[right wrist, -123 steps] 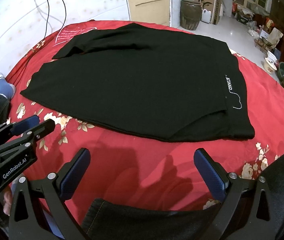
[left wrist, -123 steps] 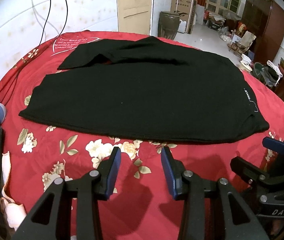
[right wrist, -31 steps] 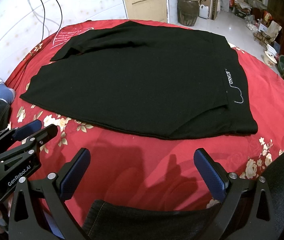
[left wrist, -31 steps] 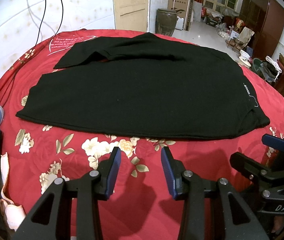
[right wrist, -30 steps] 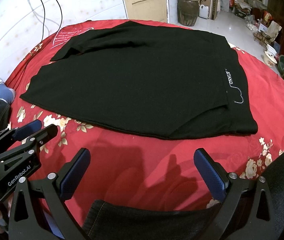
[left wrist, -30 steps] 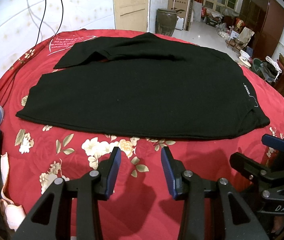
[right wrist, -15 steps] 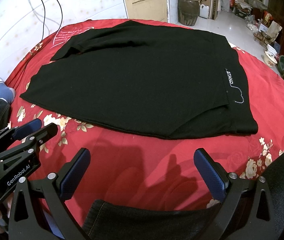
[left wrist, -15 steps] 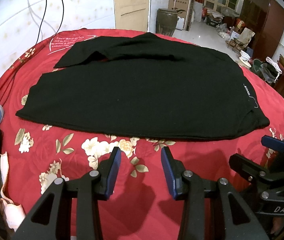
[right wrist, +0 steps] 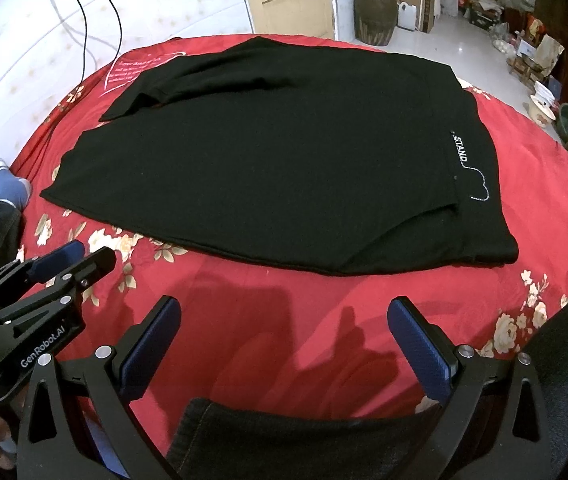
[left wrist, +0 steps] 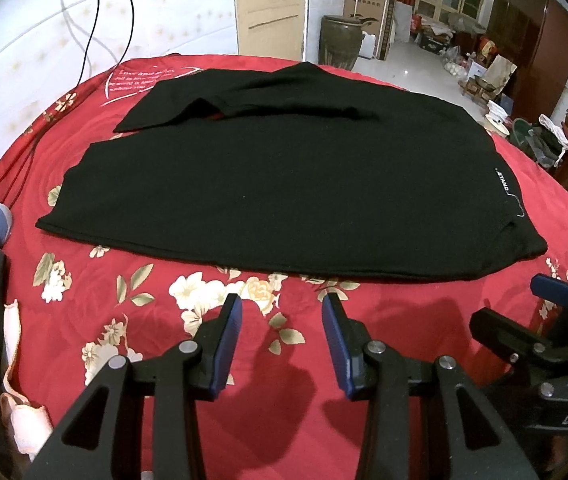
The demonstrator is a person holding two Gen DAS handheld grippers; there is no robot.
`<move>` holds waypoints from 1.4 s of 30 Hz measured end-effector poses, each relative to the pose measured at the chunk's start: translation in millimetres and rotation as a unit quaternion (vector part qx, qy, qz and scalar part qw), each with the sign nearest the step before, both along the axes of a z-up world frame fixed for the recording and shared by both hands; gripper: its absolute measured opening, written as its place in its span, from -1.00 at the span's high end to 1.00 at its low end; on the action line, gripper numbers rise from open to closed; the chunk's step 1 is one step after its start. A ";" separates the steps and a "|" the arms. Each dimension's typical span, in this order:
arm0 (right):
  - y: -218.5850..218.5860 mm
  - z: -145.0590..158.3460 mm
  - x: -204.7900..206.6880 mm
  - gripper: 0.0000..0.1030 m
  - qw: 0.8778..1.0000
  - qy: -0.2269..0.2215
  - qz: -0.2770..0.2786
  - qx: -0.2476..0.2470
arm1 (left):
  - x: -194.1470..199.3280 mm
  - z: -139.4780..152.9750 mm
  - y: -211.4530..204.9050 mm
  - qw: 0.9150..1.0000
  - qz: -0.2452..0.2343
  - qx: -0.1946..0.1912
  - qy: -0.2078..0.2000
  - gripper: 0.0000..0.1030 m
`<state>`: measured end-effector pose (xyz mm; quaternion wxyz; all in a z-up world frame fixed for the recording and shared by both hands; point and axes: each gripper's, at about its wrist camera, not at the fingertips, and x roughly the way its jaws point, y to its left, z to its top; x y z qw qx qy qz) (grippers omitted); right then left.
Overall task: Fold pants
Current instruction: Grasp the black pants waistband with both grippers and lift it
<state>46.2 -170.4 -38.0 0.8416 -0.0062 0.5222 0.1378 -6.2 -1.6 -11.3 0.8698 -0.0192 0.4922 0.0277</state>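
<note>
Half-hidden far leg (left wrist: 220,96) of pants (left wrist: 284,184)

Both fisheye views are evenly and brightly lit, with sharp focus throughout. Straight lines bow strongly toward the edges, and black vignette fills the corners. On the red bedspread (left wrist: 84,240), soft shadows of the left hand-held gripper (left wrist: 282,322) and right hand-held gripper (right wrist: 284,332) fall toward 12 o'clock. The black pants (right wrist: 268,168) show little surface detail. The tiled floor (left wrist: 412,64) at 1 o'clock glares.
</note>
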 end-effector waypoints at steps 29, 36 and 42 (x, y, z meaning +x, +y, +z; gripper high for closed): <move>-21.9 23.5 82.0 -1.00 0.997 0.014 0.027 0.065 | 65.5 -1.7 9.2 1.000 -0.002 -0.007 0.016 0.14; -30.7 28.1 156.8 -1.00 0.999 -0.006 0.032 0.043 | 136.5 8.4 39.2 1.000 0.001 0.008 0.002 0.14; -31.3 36.0 230.7 -1.00 0.997 -0.033 0.057 0.042 | 210.4 18.5 72.9 0.999 0.010 0.029 -0.028 0.14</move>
